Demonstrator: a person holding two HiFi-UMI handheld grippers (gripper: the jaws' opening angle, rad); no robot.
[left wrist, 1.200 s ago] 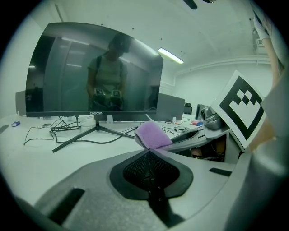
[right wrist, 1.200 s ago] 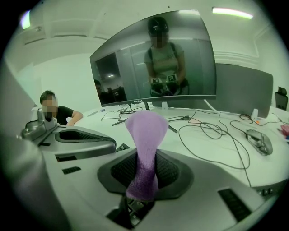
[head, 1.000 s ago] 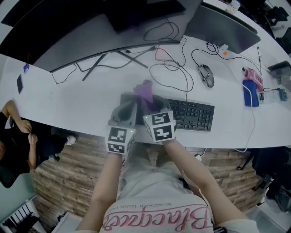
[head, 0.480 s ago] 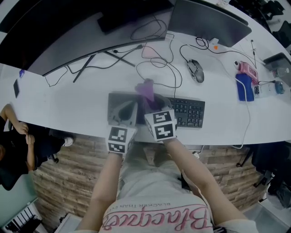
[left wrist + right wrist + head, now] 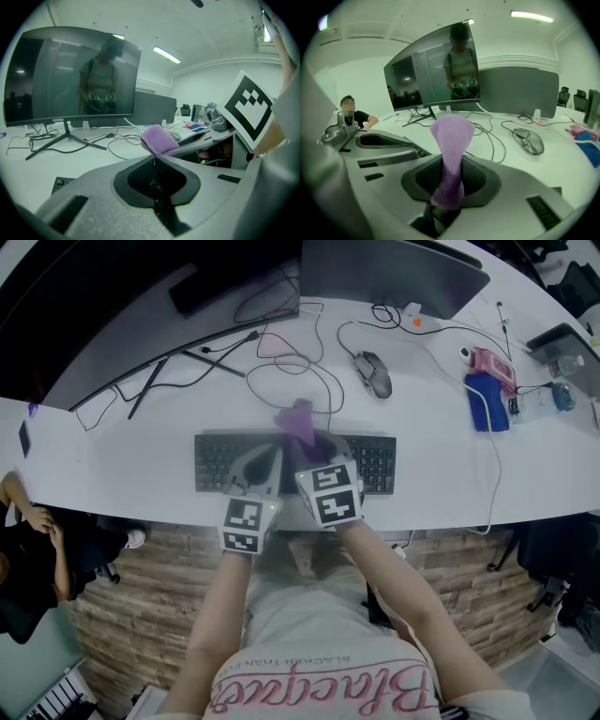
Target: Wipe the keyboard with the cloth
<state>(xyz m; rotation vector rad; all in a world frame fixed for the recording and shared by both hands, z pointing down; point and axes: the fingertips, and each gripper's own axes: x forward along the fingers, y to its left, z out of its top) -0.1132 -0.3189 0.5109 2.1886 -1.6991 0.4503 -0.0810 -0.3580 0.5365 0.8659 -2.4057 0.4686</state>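
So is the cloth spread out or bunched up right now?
Bunched: the purple cloth stands as a narrow wad pinched in the right gripper's jaws.

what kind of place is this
Most likely an office: a long white desk carries a large curved monitor, a black keyboard and a mouse, with cables trailing across it and strip lights on the ceiling.

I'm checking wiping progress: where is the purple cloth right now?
The purple cloth is pinched in the right gripper, poking past its jaws over the middle of the keyboard in the head view, with the left gripper close on its left.
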